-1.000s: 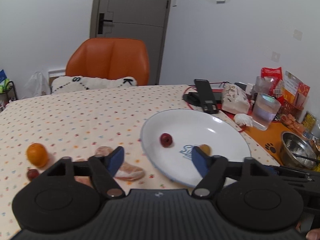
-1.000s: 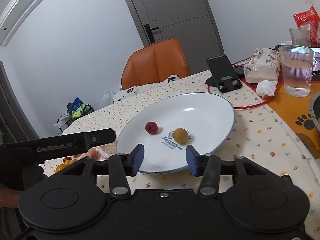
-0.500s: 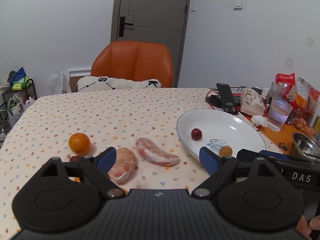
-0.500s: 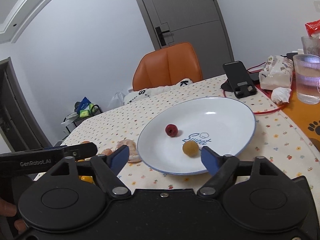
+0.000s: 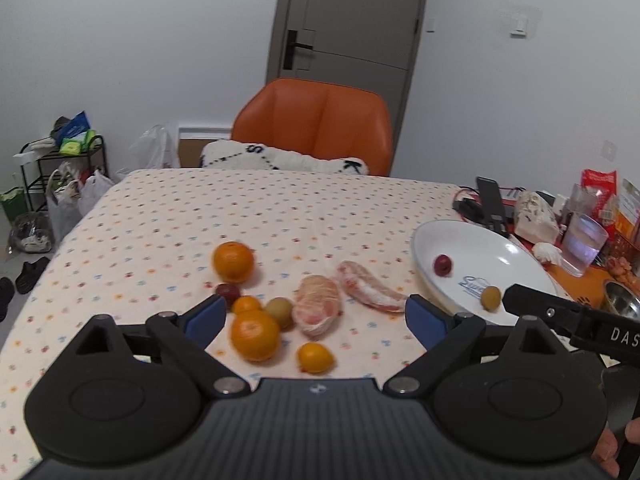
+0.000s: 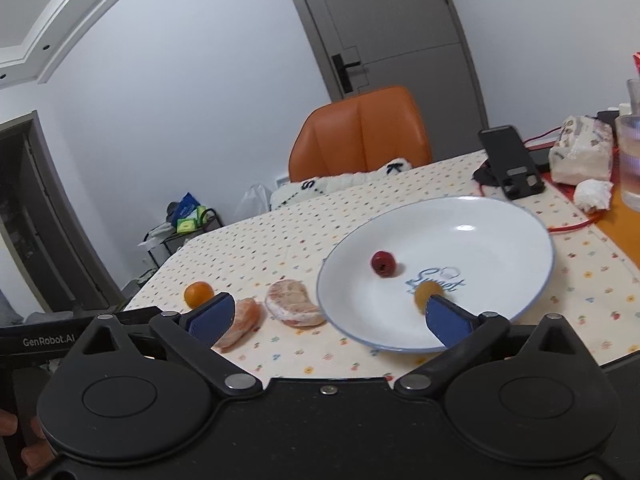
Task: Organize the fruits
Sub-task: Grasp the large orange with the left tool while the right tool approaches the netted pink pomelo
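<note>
The surface (image 5: pixel 168 216), under a dotted cloth, carries a white plate (image 5: pixel 516 254) at the right holding a red fruit (image 5: pixel 443 264) and a yellow-green fruit (image 5: pixel 490 297). Left of it lie two peeled citrus pieces (image 5: pixel 318 306), oranges (image 5: pixel 233 261) and small fruits. The left hand-held gripper (image 5: pixel 316 318) and the right hand-held gripper (image 6: pixel 328 314) both gape wide, holding nothing.

Both grippers open, held level above the table.

The left gripper (image 5: pixel 314 322) has its jaws spread wide, with nothing between its blue pads (image 5: pixel 206 320). The right gripper (image 6: pixel 328 318) is spread just as wide and holds nothing. Its body shows at the right edge of the left view, with fingertips (image 5: pixel 610 450) of the holding hand below it.
</note>
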